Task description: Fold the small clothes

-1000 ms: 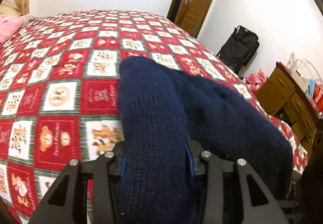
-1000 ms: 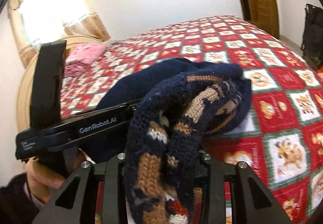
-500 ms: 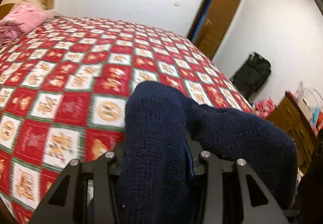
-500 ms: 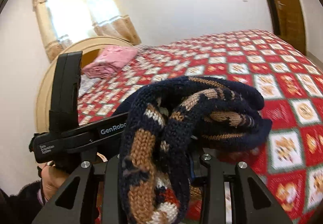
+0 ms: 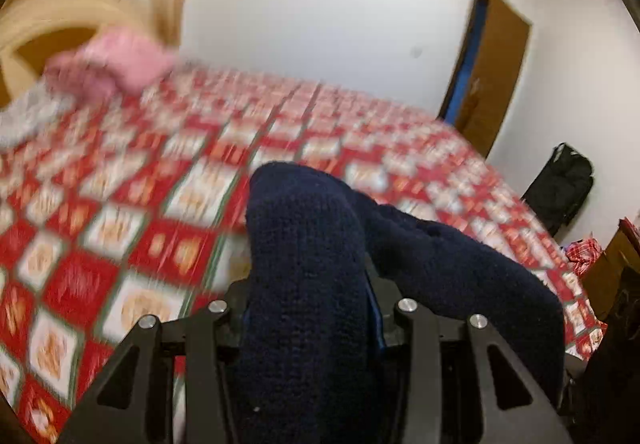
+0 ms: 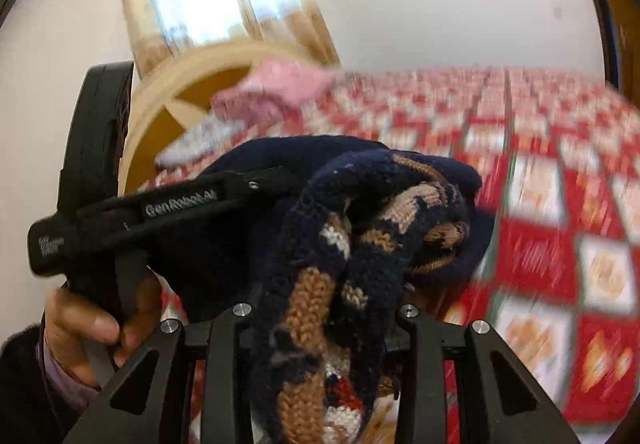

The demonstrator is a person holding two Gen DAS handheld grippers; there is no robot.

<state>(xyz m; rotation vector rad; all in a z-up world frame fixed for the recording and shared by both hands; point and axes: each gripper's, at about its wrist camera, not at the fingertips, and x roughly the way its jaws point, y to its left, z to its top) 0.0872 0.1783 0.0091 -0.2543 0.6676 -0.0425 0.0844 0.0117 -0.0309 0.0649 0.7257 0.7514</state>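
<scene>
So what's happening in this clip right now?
A person is folding a small navy knitted sweater over a bed with a red patchwork quilt. Both handheld grippers are clamped on it: the left gripper holds a plain navy part, the right gripper a bunched part with brown and white patterning. The sweater is lifted off the quilt, and the blurred background suggests fast motion. A pink bundle lies near the headboard.

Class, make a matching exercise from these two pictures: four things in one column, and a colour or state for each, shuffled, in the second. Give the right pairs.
Things:
1. sweater
2. pink bundle
3. door
4. bedspread

Colour or state:
A. red and white squares
B. brown, standing open
C. lying near the headboard
D. navy knit, clamped in both tongs

Pairs: 1-D, 2-C, 3-B, 4-A
</scene>
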